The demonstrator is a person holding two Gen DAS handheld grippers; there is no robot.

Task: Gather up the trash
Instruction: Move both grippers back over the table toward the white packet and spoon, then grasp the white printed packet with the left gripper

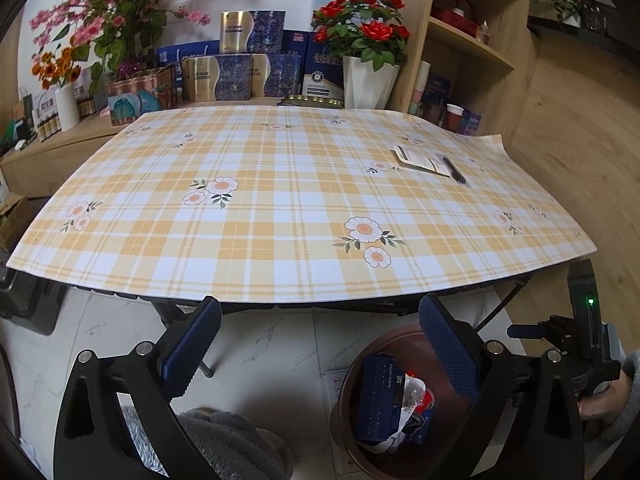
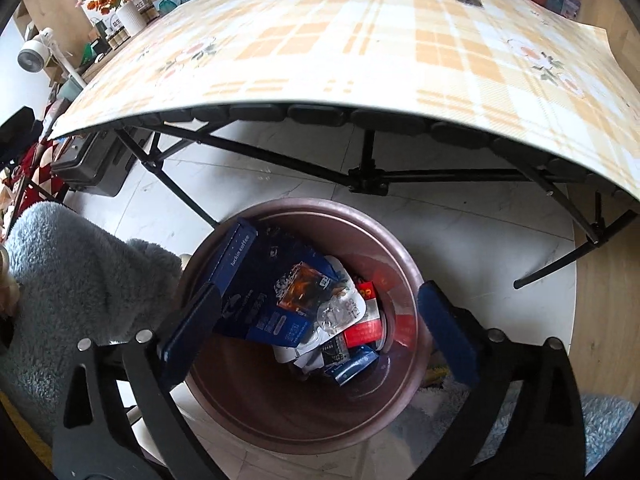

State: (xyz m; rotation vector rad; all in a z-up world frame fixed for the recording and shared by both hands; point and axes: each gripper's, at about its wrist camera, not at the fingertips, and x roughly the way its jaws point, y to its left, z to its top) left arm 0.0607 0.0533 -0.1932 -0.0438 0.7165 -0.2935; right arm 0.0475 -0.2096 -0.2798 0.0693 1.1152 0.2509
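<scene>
Tablecloth [image 1: 280, 200] orange-white plaid (daisy print); bin [image 2: 384, 236] brown, perhaps maroon; box [image 2: 240, 280] navy.

— What sort of place is this?

— A home, a living or dining corner. There's a folding table [image 1: 280, 280] under a checked flowered tablecloth [image 1: 280, 184], artificial roses [image 1: 362, 20] in a white vase, and gift boxes [image 1: 240, 68] against the wall.

— Anything else?

— Wooden shelves [image 1: 472, 40] with cups, a marble-look tiled floor [image 1: 280, 340], and a brown waste bin [image 2: 400, 252].
</scene>
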